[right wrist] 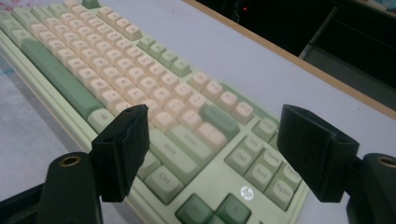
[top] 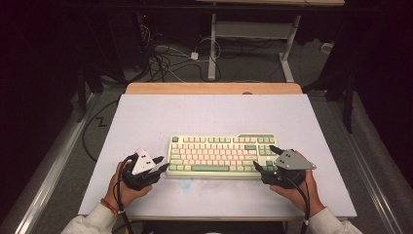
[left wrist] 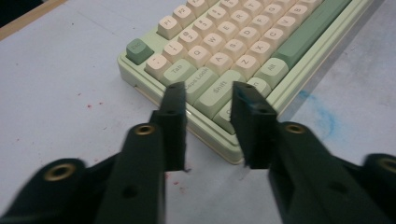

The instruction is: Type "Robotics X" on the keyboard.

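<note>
Left gripper (top: 162, 164), black, two-jaw, grey three-cornered plate on top, held in the person's left hand (top: 124, 187) at the near left of the desk: its jaws point at the left end of the keyboard and stand partly apart, a narrow gap between them; in the left gripper view (left wrist: 208, 95) the tips sit over the keyboard's near left corner, by the Caps Lock and Shift keys, and the pads press on nothing, so the gripper is released. Right gripper (top: 266, 157), same build, held in the right hand (top: 297, 190) at the near right: jaws spread wide and released, straddling the right end of the keyboard; in the right gripper view (right wrist: 212, 116) one jaw hangs over the lower modifier keys and the other beyond the navigation block, without a visible grip. Keyboard (top: 221, 156), pale green plastic case with cream and sage-green keycaps and a long green space bar: lies flat near the front middle of the desk, between the two grippers. Desk (top: 214, 114), light grey-white surface with a wooden strip at the far edge, faint blue and red smudges near the keyboard.
</note>
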`<action>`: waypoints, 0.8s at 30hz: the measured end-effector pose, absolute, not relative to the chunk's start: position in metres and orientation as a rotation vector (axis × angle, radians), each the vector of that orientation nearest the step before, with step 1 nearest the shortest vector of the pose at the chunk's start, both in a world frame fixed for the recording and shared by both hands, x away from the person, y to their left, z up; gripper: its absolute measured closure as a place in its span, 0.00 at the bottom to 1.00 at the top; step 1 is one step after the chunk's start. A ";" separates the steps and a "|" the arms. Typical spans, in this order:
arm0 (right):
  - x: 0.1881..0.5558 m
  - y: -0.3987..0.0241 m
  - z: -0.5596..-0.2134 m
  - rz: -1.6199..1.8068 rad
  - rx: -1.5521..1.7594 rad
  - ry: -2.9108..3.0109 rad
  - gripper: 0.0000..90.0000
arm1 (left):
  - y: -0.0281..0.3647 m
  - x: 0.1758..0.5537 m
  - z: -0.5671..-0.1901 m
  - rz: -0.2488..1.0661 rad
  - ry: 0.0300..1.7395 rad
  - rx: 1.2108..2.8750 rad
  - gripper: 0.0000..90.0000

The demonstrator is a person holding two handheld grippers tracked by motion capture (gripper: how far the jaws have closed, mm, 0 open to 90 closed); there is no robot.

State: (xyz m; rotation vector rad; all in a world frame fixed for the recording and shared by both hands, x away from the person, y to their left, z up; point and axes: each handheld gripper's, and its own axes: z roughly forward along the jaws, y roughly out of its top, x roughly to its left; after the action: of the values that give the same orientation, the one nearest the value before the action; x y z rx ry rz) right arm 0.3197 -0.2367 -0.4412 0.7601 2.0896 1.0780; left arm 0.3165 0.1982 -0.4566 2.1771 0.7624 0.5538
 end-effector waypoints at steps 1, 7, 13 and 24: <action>0.318 -0.239 -0.442 1.078 0.767 2.090 0.29 | 0.198 0.317 -0.456 0.542 0.751 2.181 0.86; 0.307 -0.247 -0.451 1.049 0.789 2.115 0.29 | 0.195 0.320 -0.450 0.498 0.710 2.152 0.97; 0.306 -0.248 -0.453 1.045 0.795 2.121 0.29 | 0.179 0.332 -0.445 0.458 0.674 2.171 0.97; 0.307 -0.242 -0.457 1.027 0.792 2.160 0.29 | 0.136 0.347 -0.438 0.430 0.548 2.240 0.97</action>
State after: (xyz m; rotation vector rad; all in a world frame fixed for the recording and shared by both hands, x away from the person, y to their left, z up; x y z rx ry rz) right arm 0.3066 -0.2421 -0.4569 0.7919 2.1598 1.0271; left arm 0.3469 0.1357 -0.4379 2.2396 0.5479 0.4297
